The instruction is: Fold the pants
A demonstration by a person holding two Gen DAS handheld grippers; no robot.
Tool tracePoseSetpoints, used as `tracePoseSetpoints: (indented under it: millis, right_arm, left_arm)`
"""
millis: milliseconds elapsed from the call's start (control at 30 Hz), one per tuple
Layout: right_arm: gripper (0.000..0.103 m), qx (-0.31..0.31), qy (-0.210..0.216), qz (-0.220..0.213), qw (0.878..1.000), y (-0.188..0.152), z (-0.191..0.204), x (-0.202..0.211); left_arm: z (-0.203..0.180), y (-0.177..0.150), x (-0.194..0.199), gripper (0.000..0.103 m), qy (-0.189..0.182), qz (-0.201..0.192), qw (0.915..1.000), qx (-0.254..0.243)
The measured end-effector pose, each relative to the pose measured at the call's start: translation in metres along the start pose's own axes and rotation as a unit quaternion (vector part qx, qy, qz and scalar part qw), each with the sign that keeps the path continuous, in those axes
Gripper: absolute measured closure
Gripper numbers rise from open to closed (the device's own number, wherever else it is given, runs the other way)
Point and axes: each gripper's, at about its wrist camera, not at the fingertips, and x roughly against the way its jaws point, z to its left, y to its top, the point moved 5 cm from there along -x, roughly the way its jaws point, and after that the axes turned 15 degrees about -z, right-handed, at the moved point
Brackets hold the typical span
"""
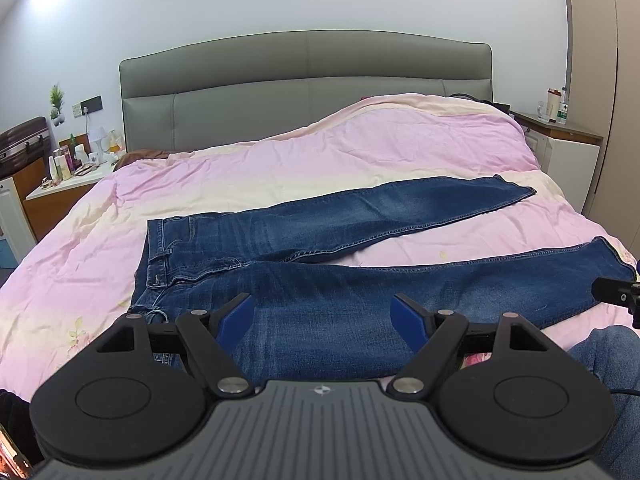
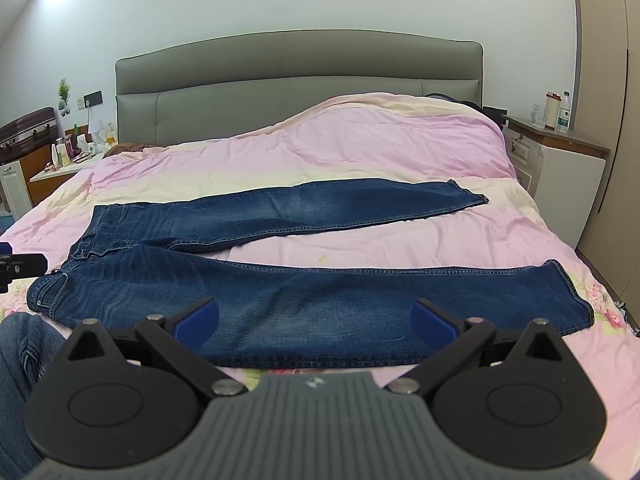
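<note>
Lying flat across the pink quilt (image 1: 248, 168), the jeans (image 1: 320, 240) have their waistband to the left and both legs running right, the far leg angled away from the near one. In the left wrist view, the left gripper (image 1: 322, 312) hangs over the near thigh with its blue fingers (image 1: 236, 318) spread wide, holding nothing. A grey headboard (image 1: 308, 80) stands at the far end.

In the right wrist view, the right gripper (image 2: 315, 317) hovers over the near leg of the jeans (image 2: 320, 292), its fingers (image 2: 434, 320) also spread apart and empty. A nightstand (image 2: 560, 152) sits at the far right beside the quilt (image 2: 360, 140).
</note>
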Motion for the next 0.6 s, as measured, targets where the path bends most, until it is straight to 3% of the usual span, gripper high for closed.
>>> tracePoseSetpoints:
  millis: [600]
  right_arm:
    - [0.005, 0.0, -0.001, -0.001, 1.0, 0.0007, -0.0012, 0.0027]
  left_arm:
    - [-0.0007, 0.0013, 0.0007, 0.012, 0.0, 0.0, 1.0, 0.001]
